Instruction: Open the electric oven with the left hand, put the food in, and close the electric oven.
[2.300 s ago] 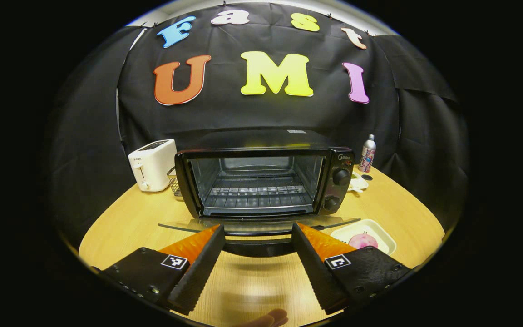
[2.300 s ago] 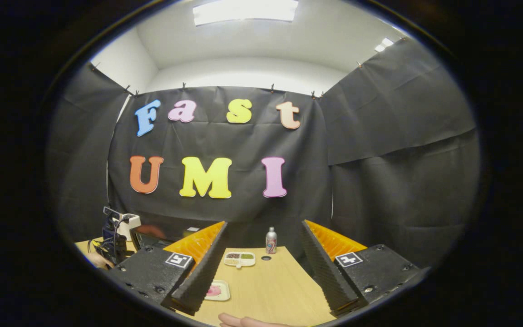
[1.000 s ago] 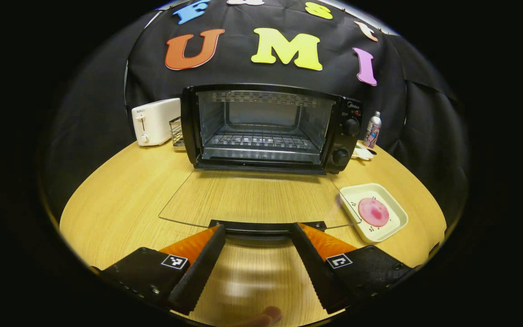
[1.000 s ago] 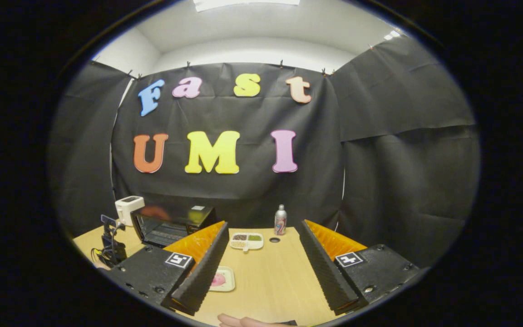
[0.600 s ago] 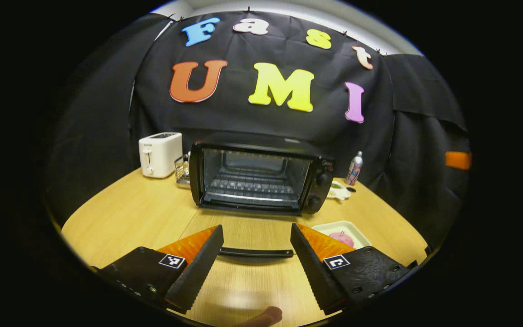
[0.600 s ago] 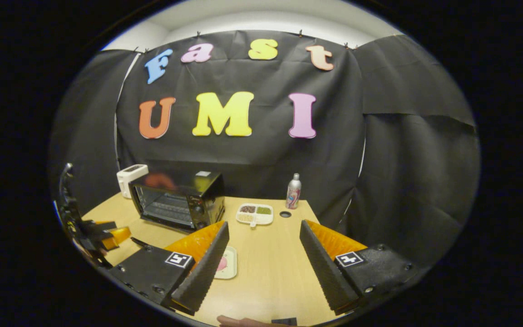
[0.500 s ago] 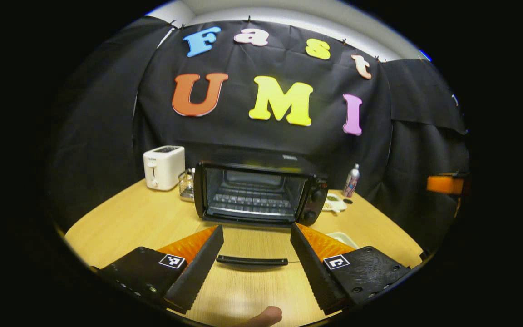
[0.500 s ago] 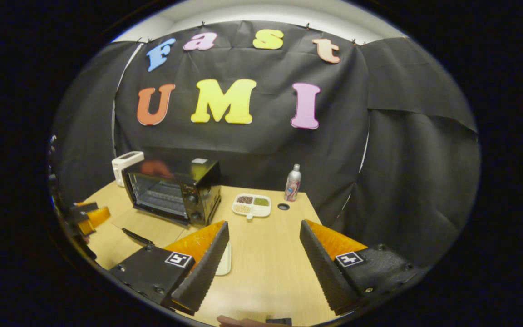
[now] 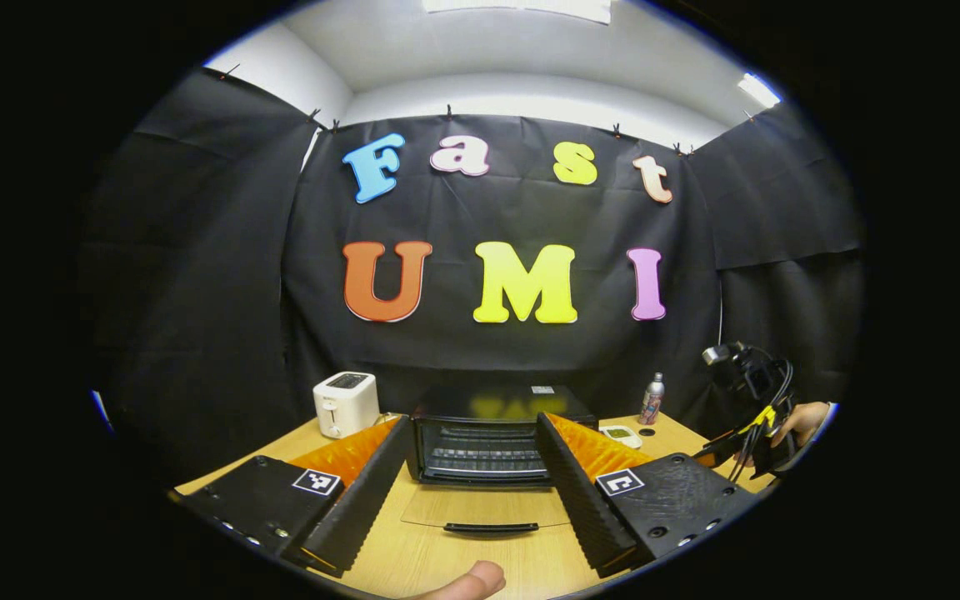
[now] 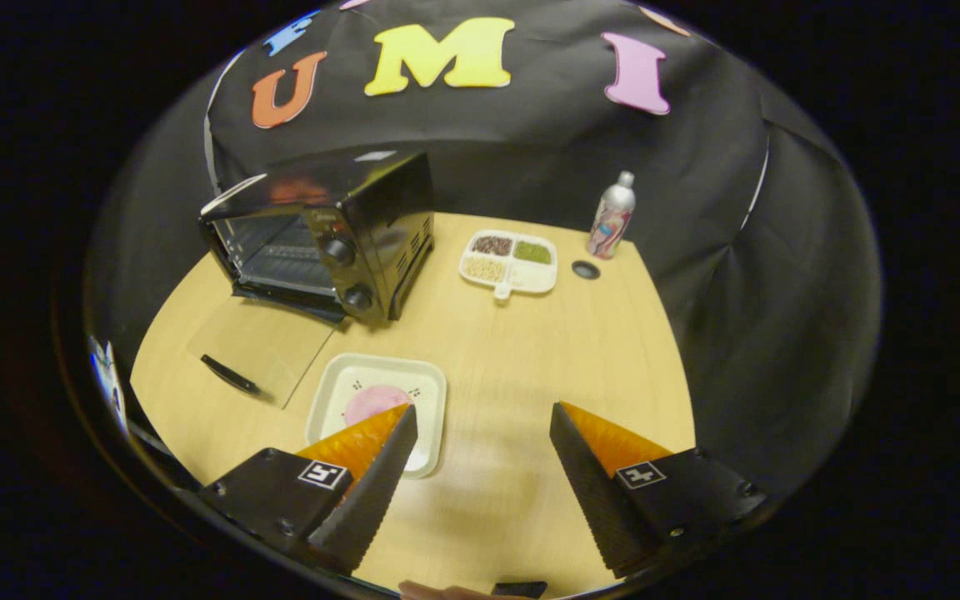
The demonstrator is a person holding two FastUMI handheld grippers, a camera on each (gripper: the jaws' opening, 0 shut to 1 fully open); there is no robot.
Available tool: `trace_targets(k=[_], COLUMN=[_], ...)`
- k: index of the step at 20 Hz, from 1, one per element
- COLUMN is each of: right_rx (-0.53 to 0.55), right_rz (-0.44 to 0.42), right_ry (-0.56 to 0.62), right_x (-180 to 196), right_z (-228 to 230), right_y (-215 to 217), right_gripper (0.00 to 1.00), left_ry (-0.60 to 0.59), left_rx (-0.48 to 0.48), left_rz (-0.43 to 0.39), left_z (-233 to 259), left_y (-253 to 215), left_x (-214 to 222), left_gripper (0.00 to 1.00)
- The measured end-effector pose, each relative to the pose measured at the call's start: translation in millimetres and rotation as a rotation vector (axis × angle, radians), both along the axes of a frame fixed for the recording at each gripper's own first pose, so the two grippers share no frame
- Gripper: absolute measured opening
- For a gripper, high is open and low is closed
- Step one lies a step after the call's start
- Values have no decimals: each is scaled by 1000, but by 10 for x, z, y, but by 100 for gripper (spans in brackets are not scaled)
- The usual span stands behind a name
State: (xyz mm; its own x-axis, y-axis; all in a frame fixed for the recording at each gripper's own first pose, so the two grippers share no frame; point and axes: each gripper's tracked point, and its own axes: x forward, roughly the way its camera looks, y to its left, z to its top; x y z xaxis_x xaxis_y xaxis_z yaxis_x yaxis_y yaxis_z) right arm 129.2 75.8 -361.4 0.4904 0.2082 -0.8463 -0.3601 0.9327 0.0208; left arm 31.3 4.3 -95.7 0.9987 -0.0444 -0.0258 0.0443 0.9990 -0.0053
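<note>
Left gripper view: my left hand-held gripper [image 9: 470,479] hangs released above the wooden counter [image 9: 480,567], its two fingers spread wide and grasping nothing. Between them stands the electric oven [image 9: 488,437], its glass door [image 9: 487,508] folded flat onto the counter with the black handle [image 9: 490,527] nearest me. A wire rack shows inside the open cavity. A white toaster [image 9: 347,403] sits to the left of the oven, a silver bottle [image 9: 652,398] to its right by the black cloth wall. At the right edge a hand [image 9: 805,419] grips my right hand-held gripper [image 9: 751,417], trailing cables. My thumb tip [image 9: 472,581] shows at the bottom.

Right gripper view: my right hand-held gripper [image 10: 484,454] hovers released over the counter [image 10: 530,375], fingers well apart and empty. The food [image 10: 372,402], a pink round piece, lies on a white tray [image 10: 426,392] just ahead of my left finger, which covers the tray's near corner. The tray rests near the oven's [image 10: 347,225] front right corner, beside the lowered door [image 10: 259,342] and its handle [image 10: 230,375]. Farther back stand a divided dish [image 10: 511,263] of grains and the bottle [image 10: 611,215], with a small dark round hole [image 10: 585,269] in the counter between them.
</note>
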Motion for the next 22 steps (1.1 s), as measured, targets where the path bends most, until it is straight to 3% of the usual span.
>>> trace_targets(k=[1,2,8,10,11,14,17,18,22], right_rx=[0,-7,1,34,52,71,126,153,311], right_rz=[12,22,52,79,94,87,38,39,4], right_ry=[48,89,309,354,378,441,498,532,625], right_x=[9,24,41,50,29,31,131,128,108], right_z=[-129,-232,-781,-886,-935,-1085,-1101,-1126,-1107], right_y=[46,72,253,381,440,495,460,487,488], right_gripper=[99,98,93,80,68,50,10,2,4], left_ry=[-17,-30,-37,-24,-14,-4,-7,-5,13], left_rx=[5,11,12,11,14,31,17,11,11], left_rz=[6,8,23,24,23,32,20,18,27], left_z=[93,145,234,204,191,175,164,149,85], left_y=[18,9,5,5,0,16,-30,-42,-12], left_x=[-21,-49,-33,21,44,79,79,80,91], left_gripper=[84,95,95,95,95,95,95,95,95])
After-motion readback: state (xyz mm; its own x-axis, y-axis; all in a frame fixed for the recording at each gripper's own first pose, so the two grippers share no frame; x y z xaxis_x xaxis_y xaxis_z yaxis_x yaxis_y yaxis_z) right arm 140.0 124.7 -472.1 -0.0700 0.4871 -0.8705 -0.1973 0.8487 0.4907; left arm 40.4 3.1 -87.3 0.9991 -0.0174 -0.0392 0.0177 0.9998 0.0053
